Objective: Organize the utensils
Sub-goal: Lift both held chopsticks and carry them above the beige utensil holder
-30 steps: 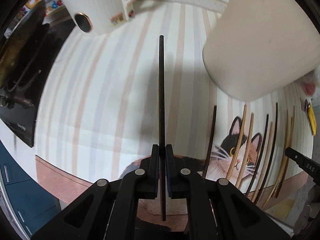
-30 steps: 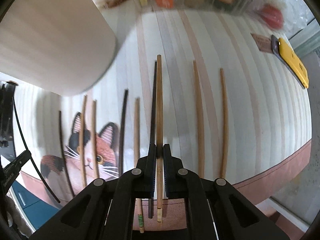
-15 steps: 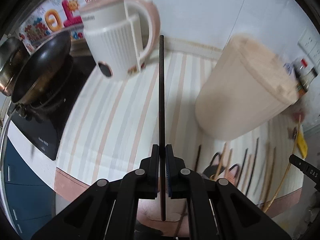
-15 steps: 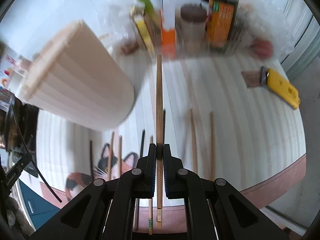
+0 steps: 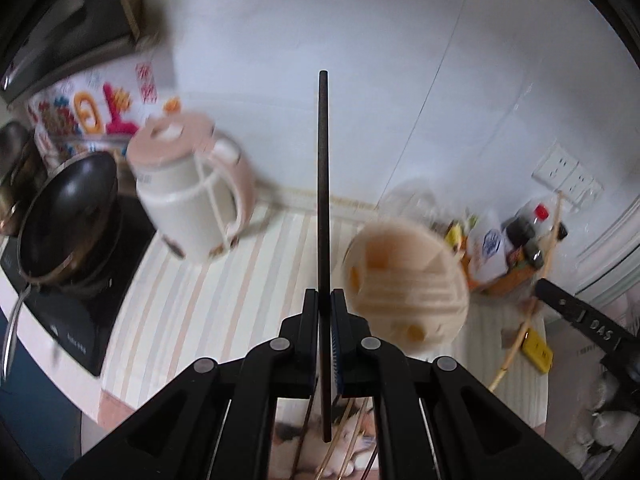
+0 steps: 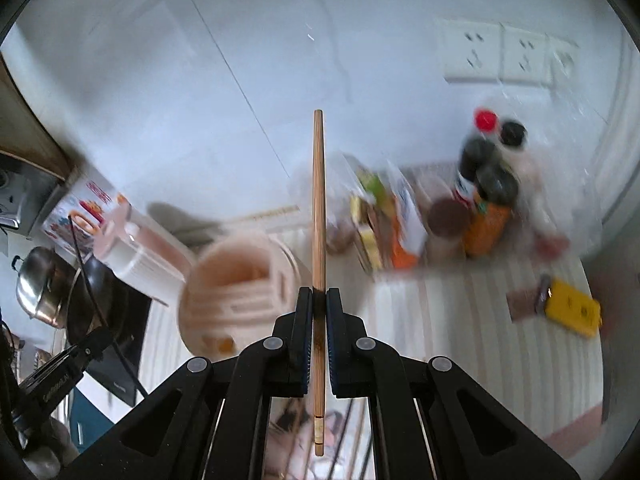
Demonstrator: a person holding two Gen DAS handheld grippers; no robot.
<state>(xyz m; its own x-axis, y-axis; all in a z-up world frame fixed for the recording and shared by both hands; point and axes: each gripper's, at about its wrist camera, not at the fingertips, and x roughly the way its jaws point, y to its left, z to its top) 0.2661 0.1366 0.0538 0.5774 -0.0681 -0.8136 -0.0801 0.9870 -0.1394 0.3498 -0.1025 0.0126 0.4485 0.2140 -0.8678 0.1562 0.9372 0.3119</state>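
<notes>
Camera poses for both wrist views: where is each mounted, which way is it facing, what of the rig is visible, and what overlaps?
Left wrist: on the left gripper, looking along its fingers at the wall and counter; it is shut on a black chopstick.
Right wrist: on the right gripper, facing the wall, shut on a wooden chopstick.
Shared: utensil holder, kettle, bottles; each shows the other gripper.

Both wrist views look from high above the striped surface (image 5: 192, 304) toward the back wall. They share the beige holder (image 5: 404, 280), at 3 o'clock left, 9 o'clock right (image 6: 240, 288).
</notes>
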